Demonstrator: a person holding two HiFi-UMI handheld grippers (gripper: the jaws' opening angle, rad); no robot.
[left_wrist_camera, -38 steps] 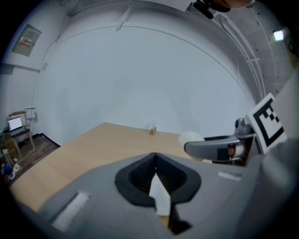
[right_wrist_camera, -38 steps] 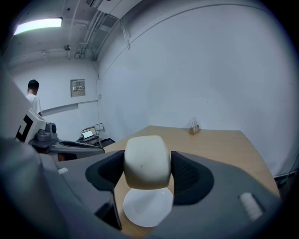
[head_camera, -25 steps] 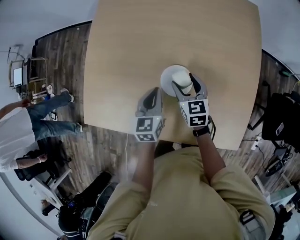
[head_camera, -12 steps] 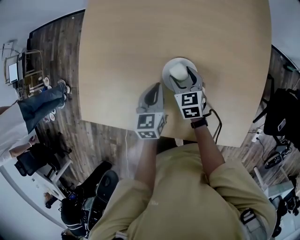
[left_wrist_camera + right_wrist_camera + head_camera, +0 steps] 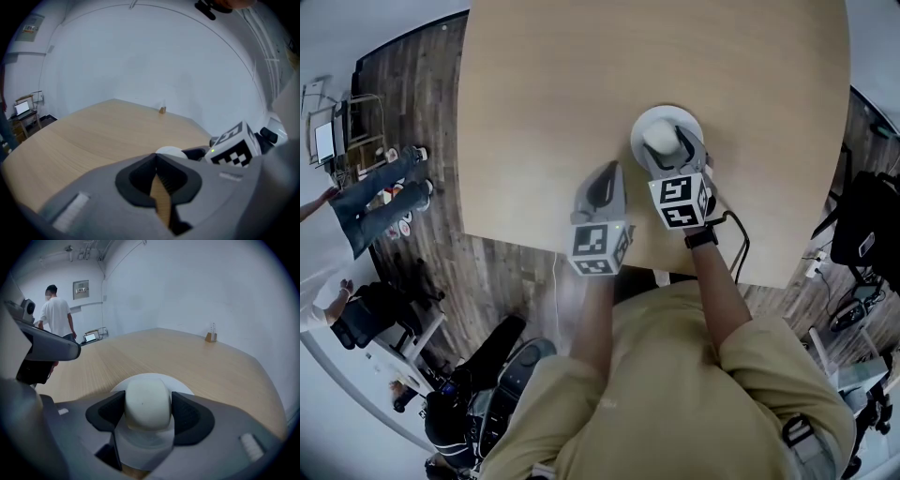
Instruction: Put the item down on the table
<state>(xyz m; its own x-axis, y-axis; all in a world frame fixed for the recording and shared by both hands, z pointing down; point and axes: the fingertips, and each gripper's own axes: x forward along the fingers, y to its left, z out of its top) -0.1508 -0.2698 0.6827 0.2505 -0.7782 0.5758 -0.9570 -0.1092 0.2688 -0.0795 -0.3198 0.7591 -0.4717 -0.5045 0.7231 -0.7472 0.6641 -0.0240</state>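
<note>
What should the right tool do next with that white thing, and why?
Probably ease it down until it rests on the table: the right gripper has its jaws clamped on the white item by its knob, and its round base seems just above it.

This looks like a lab or office workroom rather than a home. It has bare white walls [image 5: 154, 61], a dark wood-plank floor [image 5: 403, 103] and 1 large pale wooden table [image 5: 581, 112]. A laptop [image 5: 21, 108] sits open on a side stand, and a framed notice [image 5: 80, 289] hangs on the wall. A black bag [image 5: 867, 234] lies on the floor, and 1 person in a white shirt [image 5: 57, 315] stands nearby.
</note>
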